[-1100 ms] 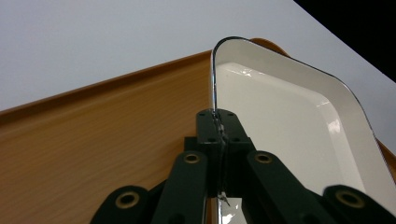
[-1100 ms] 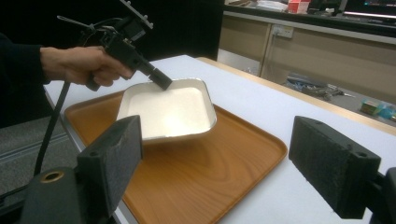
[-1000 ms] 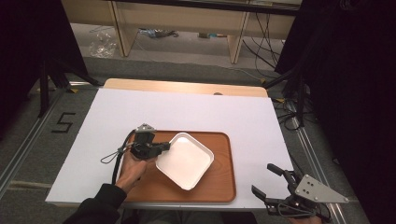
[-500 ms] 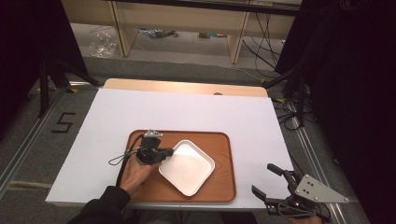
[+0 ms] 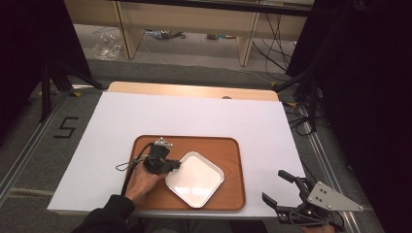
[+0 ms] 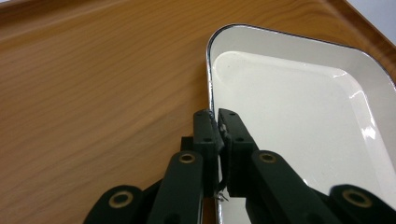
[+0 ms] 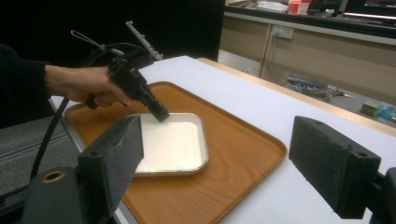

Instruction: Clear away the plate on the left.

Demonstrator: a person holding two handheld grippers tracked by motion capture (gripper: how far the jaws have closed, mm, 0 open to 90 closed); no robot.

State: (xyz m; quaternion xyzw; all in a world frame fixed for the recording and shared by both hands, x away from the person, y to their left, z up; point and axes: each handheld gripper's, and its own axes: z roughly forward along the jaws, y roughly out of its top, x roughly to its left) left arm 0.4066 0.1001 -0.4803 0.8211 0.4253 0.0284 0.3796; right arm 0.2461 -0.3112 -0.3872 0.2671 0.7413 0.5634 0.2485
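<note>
Your left gripper (image 5: 176,165) pinched tight on the rim of the white square dish (image 5: 195,179), dish lying in the wooden tray (image 5: 228,151) on the white table (image 5: 121,116), your right gripper (image 5: 282,188) spread wide, empty, off the table's near right corner, a "5" mark (image 5: 66,128) on the floor at left.

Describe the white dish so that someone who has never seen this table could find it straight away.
On the white-covered table lies a brown wooden tray, near the person's edge. The white dish sits in the tray's near half, turned cornerwise to it. It is square, shallow, with rounded corners and a thin dark rim, and the left tongs are shut on its edge.
</note>
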